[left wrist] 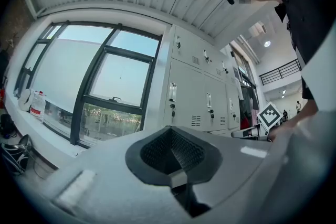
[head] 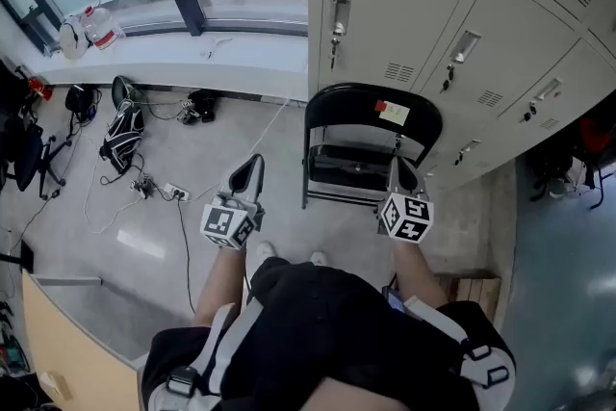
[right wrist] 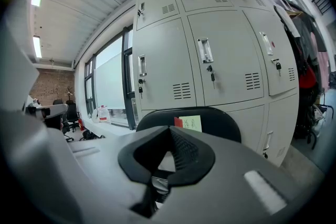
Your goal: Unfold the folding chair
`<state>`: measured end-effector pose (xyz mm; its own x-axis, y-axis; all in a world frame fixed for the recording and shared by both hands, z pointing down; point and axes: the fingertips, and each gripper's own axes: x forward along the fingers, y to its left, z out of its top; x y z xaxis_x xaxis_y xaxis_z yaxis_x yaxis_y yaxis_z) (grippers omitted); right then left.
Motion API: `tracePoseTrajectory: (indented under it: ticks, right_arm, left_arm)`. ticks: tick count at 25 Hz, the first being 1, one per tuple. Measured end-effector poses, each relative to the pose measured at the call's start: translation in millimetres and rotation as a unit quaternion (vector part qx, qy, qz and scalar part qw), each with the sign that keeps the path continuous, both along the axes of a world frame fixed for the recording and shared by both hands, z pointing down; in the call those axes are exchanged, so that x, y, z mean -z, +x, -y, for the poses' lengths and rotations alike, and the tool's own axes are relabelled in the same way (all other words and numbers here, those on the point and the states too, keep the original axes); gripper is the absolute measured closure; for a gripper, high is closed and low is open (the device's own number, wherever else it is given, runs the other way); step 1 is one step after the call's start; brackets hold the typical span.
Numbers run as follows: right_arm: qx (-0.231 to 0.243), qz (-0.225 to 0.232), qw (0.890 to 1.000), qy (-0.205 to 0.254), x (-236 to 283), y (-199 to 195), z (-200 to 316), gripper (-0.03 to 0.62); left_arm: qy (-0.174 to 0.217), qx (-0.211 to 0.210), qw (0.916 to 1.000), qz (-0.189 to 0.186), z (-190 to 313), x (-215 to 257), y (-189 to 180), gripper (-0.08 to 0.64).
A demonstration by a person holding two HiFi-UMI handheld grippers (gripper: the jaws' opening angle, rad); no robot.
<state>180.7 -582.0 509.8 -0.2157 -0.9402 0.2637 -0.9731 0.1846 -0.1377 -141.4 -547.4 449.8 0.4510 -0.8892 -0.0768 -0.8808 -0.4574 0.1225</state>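
A black folding chair (head: 371,109) stands against the grey lockers (head: 404,24), with a yellow and a red note stuck on its curved backrest. My right gripper (head: 400,168) is shut and empty, its tip in front of the chair's right side, apart from it. In the right gripper view the backrest (right wrist: 223,122) rises just beyond the closed right gripper (right wrist: 169,153). My left gripper (head: 251,166) is shut and empty, left of the chair over bare floor. The left gripper (left wrist: 173,153) faces the window and lockers in its own view; the chair is not in that view.
A window sill (head: 164,53) with plastic bottles (head: 91,29) runs along the back left. Bags (head: 123,125), cables and a power strip (head: 173,192) lie on the floor at left. A wooden panel (head: 58,342) stands at lower left, a wooden block (head: 476,289) at right.
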Motion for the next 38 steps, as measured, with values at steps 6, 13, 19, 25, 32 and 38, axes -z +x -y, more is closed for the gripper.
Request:
tracePoseTrajectory:
  ticks: [6, 13, 19, 25, 32, 38]
  right_arm:
    - [-0.037, -0.001, 0.999, 0.003, 4.9, 9.4, 9.6, 0.588]
    - [-0.102, 0.005, 0.995, 0.008, 16.7, 10.8, 26.7, 0.588]
    - [-0.156, 0.008, 0.988, -0.005, 15.0, 16.9, 31.6, 0.588]
    - [-0.193, 0.007, 0.981, -0.019, 5.4, 17.3, 26.2, 0.588]
    - [-0.237, 0.026, 0.971, -0.028, -10.0, 12.5, 23.8, 0.588]
    - [-0.277, 0.043, 0.959, -0.023, -20.1, -3.1, 11.9, 0.588]
  left_arm:
    - [-0.013, -0.042, 0.9990, -0.009, 32.4, -12.2, 13.8, 0.560]
    - [-0.002, -0.100, 0.9950, -0.004, 95.9, -4.2, 12.0, 0.560]
    - [-0.017, -0.163, 0.9864, 0.020, 139.2, -16.7, 33.6, 0.560]
    - [-0.036, -0.210, 0.9761, 0.043, 169.7, -36.1, 59.4, 0.560]
    - [-0.065, -0.251, 0.9623, 0.081, 201.1, -68.7, 91.1, 0.456]
    - [-0.118, -0.301, 0.9365, 0.136, 215.5, -109.8, 115.6, 0.400]
